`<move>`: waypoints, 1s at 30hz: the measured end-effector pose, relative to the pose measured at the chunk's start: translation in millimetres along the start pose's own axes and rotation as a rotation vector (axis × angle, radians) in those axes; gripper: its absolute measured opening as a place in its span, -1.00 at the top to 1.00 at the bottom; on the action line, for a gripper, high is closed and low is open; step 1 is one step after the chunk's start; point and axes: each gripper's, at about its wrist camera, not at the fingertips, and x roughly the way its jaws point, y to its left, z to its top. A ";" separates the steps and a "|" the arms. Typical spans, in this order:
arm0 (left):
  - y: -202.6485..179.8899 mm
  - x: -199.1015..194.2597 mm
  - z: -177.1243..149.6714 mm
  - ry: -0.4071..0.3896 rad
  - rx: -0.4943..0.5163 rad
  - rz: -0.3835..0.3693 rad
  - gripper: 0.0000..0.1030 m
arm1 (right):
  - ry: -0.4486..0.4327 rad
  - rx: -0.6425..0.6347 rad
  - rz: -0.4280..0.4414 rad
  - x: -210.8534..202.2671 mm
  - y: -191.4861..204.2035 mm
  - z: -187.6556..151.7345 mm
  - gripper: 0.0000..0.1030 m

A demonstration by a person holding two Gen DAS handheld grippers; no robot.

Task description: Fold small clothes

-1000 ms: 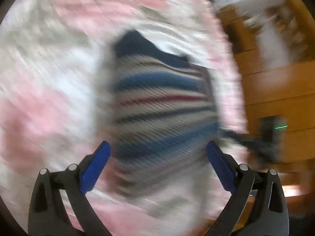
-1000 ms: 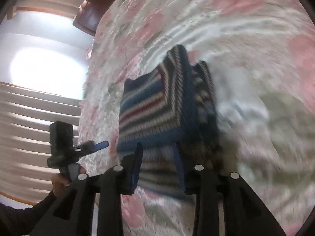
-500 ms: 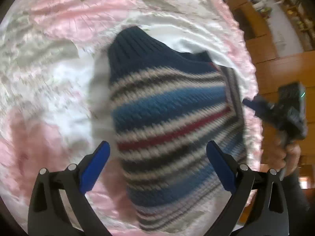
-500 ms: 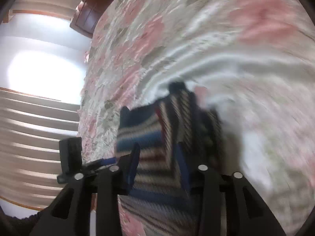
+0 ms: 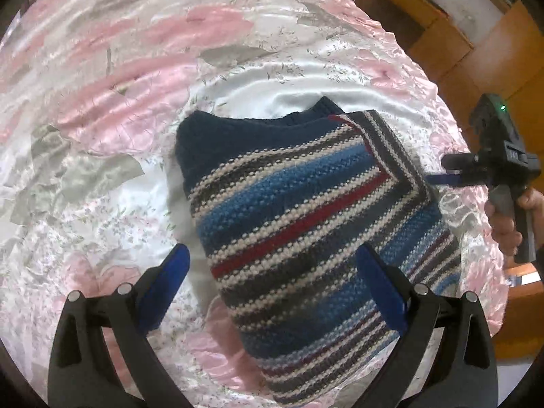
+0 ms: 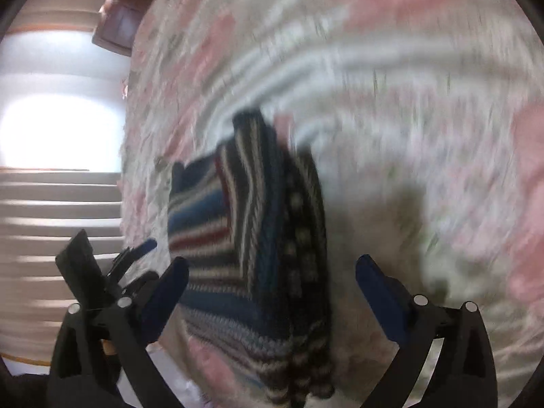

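A small striped knit sweater in blue, white, grey and red lies folded on the floral bedspread, one side flap turned in over its right part. My left gripper hovers open above its lower half, holding nothing. The right gripper shows at the right edge of the left wrist view, held by a hand. In the blurred right wrist view the sweater lies between the wide-open fingers of my right gripper, and the left gripper appears at lower left.
The pink and white satin bedspread covers the whole bed. Wooden furniture stands beyond the bed's far right edge. A bright window with blinds fills the left of the right wrist view.
My right gripper was nearly shut on the sweater's edge and has now opened wide, letting it go. The left gripper has pulled back, so more of the sweater shows.
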 end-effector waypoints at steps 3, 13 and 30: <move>-9.1 -6.4 0.7 -0.028 0.040 0.030 -0.89 | 0.071 -0.015 0.000 31.6 9.9 -5.7 -0.92; 7.0 -21.9 -12.4 -0.043 0.071 -0.002 -0.89 | 0.083 -0.052 -0.081 39.8 10.5 -15.4 -0.92; 101.3 84.8 -44.6 0.189 -0.614 -0.754 -0.89 | 0.094 0.067 0.129 37.7 -24.7 -19.6 -0.91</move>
